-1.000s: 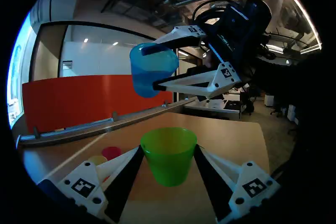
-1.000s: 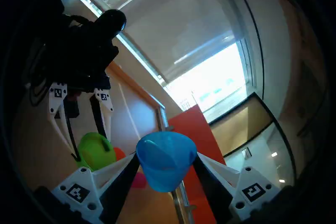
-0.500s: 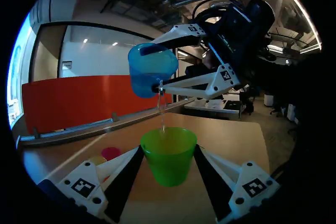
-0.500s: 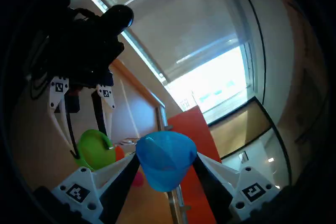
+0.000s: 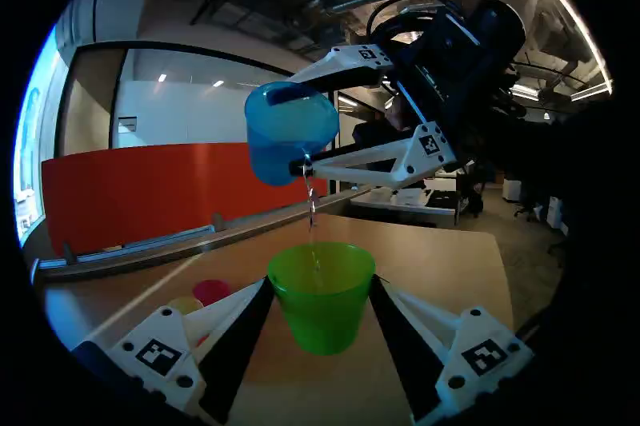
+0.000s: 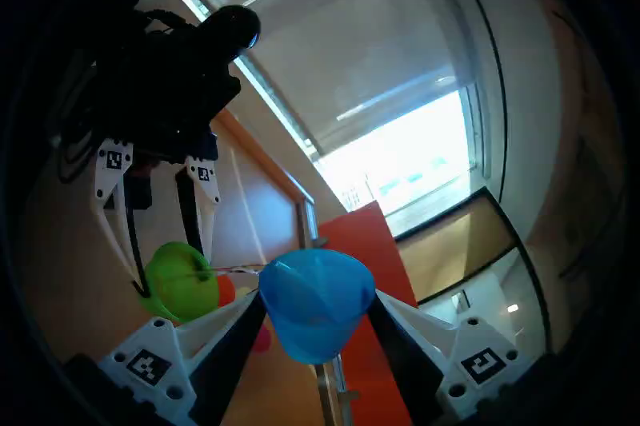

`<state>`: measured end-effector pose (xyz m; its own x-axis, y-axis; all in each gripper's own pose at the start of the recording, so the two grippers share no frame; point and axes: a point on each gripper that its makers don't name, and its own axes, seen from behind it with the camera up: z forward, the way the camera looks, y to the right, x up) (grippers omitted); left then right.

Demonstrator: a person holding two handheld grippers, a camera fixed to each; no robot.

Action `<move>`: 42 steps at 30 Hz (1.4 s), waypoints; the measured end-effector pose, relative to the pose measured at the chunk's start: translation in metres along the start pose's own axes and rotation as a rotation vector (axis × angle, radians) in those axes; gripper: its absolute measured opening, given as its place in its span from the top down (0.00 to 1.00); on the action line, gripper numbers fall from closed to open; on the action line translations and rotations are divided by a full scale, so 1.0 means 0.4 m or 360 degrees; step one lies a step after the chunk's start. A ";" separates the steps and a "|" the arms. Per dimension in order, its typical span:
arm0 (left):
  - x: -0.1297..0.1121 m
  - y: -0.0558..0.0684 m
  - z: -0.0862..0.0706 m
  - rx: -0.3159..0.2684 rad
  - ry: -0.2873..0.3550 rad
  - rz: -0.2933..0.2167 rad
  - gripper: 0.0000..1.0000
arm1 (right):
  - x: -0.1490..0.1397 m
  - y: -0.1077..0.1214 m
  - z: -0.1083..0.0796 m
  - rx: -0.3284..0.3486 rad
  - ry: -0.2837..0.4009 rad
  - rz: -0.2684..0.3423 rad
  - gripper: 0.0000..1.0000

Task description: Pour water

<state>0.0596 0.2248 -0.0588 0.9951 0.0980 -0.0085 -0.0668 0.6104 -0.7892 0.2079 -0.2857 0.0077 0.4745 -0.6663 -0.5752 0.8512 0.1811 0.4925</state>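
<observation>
At upper centre the right gripper [image 5: 308, 118] clamps the tilted blue cup [image 5: 286, 142], directly above the green cup [image 5: 322, 296] clamped in the left gripper [image 5: 320, 310].

Four cups are being counted, namely one green cup [image 5: 322, 310], one blue cup [image 5: 280, 146], one pink cup [image 5: 212, 290] and one yellow cup [image 5: 186, 304], with two grippers, the left gripper [image 5: 320, 286] and the right gripper [image 6: 316, 296], one water stream [image 5: 310, 202], one table [image 5: 448, 266] and one red partition [image 5: 144, 186].

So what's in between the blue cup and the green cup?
A thin stream of water. In the left gripper view it falls from the lip of the tipped blue cup straight down into the green cup below. Nothing else is in that gap.
</observation>
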 end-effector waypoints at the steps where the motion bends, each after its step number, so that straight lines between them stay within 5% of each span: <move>1: 0.000 0.000 0.001 0.0000 0.0000 0.0001 0.15 | 0.000 0.000 0.000 -0.0002 0.0000 -0.0002 0.10; 42: 0.003 0.013 0.005 0.0000 0.0003 0.0010 0.15 | 0.002 0.010 -0.018 -0.0038 0.0002 -0.0097 0.10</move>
<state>0.0602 0.2294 -0.0617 0.9948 0.1004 -0.0143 -0.0729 0.6096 -0.7893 0.2133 -0.2804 0.0046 0.4218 -0.6757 -0.6046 0.8837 0.1573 0.4408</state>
